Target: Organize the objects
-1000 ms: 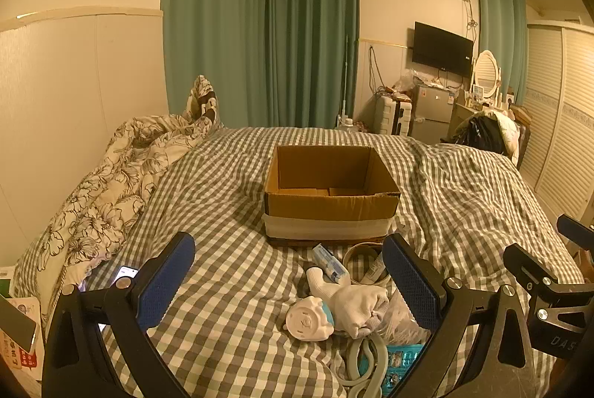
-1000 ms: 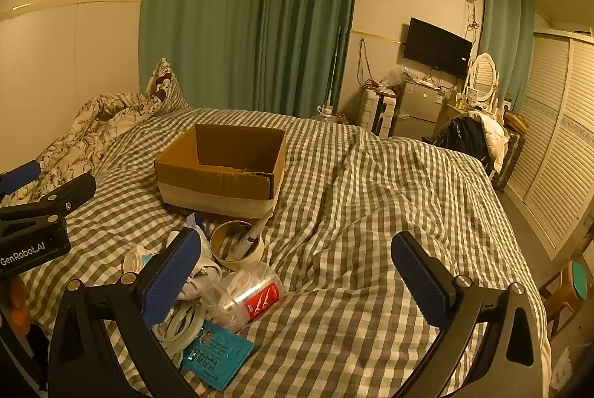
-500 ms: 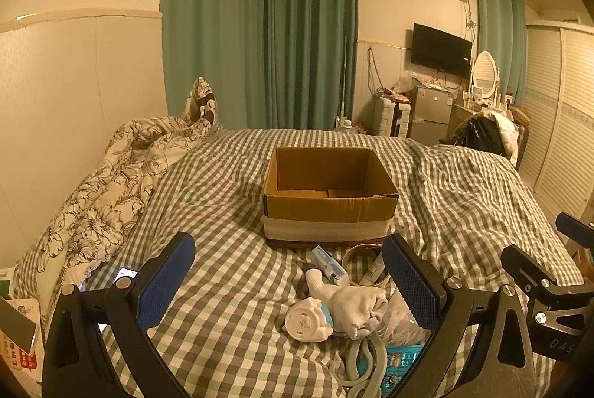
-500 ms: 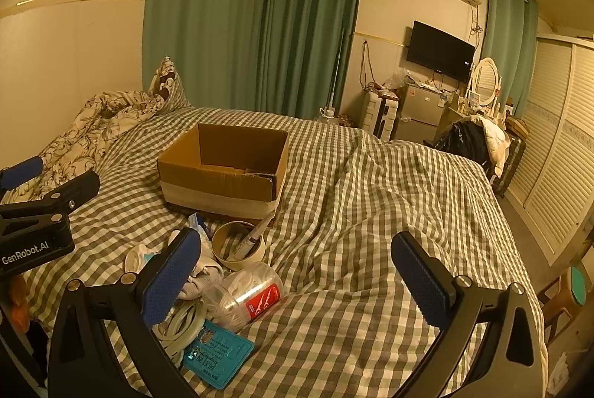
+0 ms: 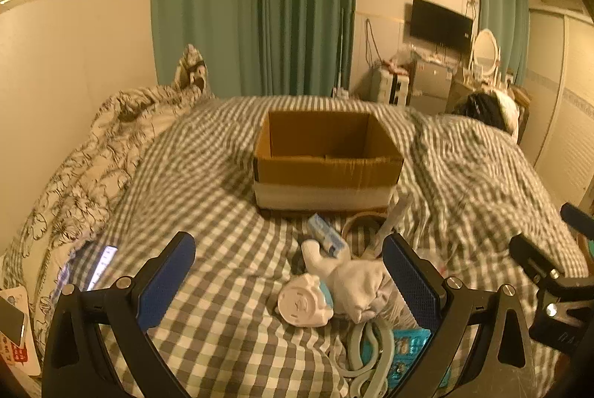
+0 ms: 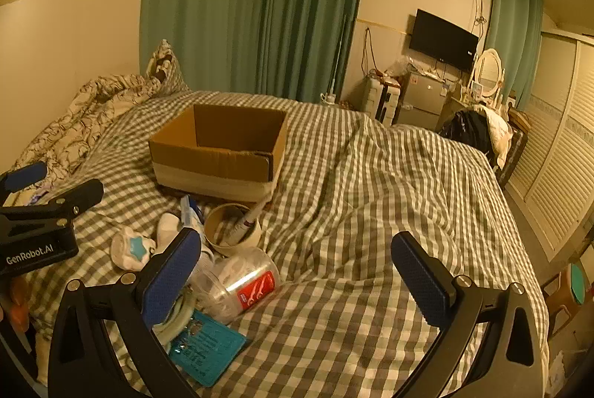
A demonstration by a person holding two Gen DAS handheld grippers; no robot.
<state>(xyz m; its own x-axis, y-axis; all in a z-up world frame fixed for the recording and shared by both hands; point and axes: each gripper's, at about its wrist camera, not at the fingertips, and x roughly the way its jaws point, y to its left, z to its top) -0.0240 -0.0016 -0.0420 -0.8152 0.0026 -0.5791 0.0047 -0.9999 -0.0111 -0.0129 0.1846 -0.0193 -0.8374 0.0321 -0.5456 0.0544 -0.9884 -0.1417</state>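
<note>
An open cardboard box (image 5: 326,160) (image 6: 219,153) sits on the checked bed. In front of it lies a pile: a white rolled sock (image 5: 302,305) (image 6: 130,249), a white cloth (image 5: 356,283), a tape roll with a tube in it (image 6: 232,229), a small blue tube (image 5: 326,234), a clear plastic cup with a red label (image 6: 241,283), a teal packet (image 6: 208,349) and a pale coiled cable (image 5: 367,353). My left gripper (image 5: 289,271) is open just above the sock and cloth. My right gripper (image 6: 297,271) is open, right of the pile; its left finger is over the cup.
A floral duvet (image 5: 74,182) is bunched along the bed's left side by the wall. A phone (image 5: 100,266) lies near the left edge. Furniture, a TV (image 6: 443,39) and wardrobe doors (image 6: 557,175) stand beyond the bed's right side.
Both grippers have moved slightly forward toward the pile and box; the view has dipped a little. Both stay open and nothing has been picked up.
</note>
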